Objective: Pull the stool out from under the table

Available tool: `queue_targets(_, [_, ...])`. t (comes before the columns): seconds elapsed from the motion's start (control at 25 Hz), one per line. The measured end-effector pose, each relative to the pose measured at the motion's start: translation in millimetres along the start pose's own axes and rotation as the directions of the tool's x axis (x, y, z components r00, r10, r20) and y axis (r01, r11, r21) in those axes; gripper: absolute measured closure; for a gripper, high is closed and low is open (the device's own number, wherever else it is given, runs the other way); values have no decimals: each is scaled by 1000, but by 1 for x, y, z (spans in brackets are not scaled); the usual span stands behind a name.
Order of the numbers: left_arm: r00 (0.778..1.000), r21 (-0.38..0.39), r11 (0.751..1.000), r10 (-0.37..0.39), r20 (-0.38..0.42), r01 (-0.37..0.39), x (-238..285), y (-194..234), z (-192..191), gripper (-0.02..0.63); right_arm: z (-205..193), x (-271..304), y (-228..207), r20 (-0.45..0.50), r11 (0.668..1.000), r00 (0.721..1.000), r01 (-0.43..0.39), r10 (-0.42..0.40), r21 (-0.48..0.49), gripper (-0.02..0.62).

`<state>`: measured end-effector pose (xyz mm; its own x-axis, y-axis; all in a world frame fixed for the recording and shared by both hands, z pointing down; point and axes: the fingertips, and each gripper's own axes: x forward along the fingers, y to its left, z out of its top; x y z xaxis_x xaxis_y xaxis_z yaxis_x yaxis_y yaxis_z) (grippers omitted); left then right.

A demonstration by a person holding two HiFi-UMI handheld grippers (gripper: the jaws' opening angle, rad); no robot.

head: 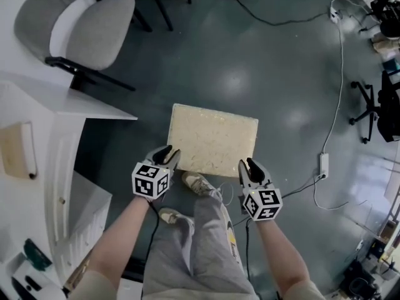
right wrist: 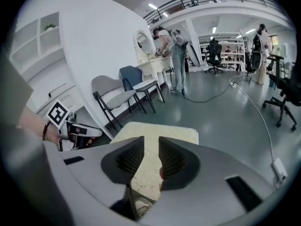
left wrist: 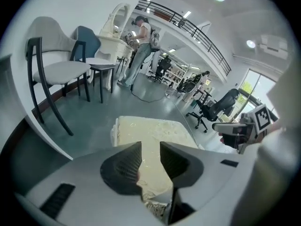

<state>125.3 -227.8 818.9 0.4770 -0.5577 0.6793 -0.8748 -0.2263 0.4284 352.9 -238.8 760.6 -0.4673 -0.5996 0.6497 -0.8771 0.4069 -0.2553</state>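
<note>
The stool [head: 212, 139] has a cream padded rectangular top and stands on the grey floor, to the right of the white table [head: 69, 102]. My left gripper [head: 167, 155] hovers at the stool's near left corner and my right gripper [head: 252, 168] at its near right corner. In the left gripper view the jaws [left wrist: 150, 157] stand a narrow gap apart with nothing between them, the stool top [left wrist: 150, 128] lying below. The right gripper view shows the same: jaws [right wrist: 151, 157] slightly apart, empty, above the stool top [right wrist: 157, 133].
A grey chair [head: 81, 30] stands beyond the table at the upper left. My shoes [head: 199, 183] are just behind the stool. A cable with a power strip [head: 324, 164] runs along the floor at the right, near a black office chair [head: 375, 108].
</note>
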Motion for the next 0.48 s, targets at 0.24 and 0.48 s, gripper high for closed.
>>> queue_targets(0.24, [995,41,999,-12,98,8,-53,-32,48,523,83,-56,44,137,998,990,-35,41,-45,532])
queue_targets(0.48, [980,122,993,-30,197,5,-116,-69,103,546,156,-103,77,200,997,977,-71,69,0,554])
